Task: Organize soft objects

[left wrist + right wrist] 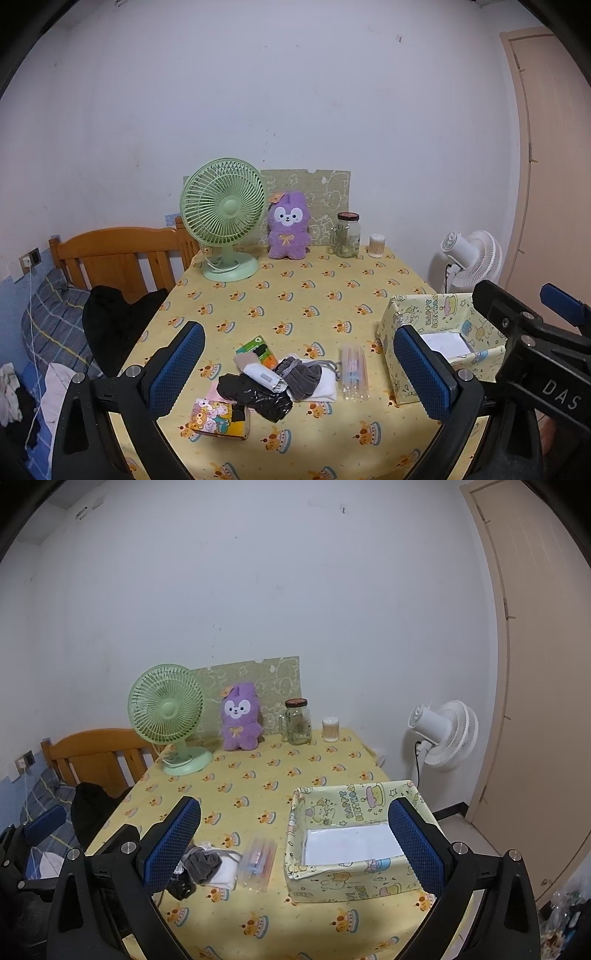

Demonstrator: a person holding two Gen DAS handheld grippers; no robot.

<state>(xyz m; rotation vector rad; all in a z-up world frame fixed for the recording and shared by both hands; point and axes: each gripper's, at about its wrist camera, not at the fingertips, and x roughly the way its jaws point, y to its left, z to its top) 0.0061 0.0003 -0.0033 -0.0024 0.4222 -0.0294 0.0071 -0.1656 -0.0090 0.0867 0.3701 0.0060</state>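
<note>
1. A mint-green plastic desk fan [222, 218] stands at the table's [295, 295] far left, just beside a purple plush bunny [288, 226].
2. A clear glass jar [347, 234] (lid on) stands near a small cotton-swab tub [377, 245].
3. A white standing fan [445, 734] is beyond the table's right edge.

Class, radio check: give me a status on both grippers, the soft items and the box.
Left gripper open, empty, above pile of soft items. Right gripper open, empty, over patterned box. Box holds only white paper. Clear pen case lies between pile and box.
</note>
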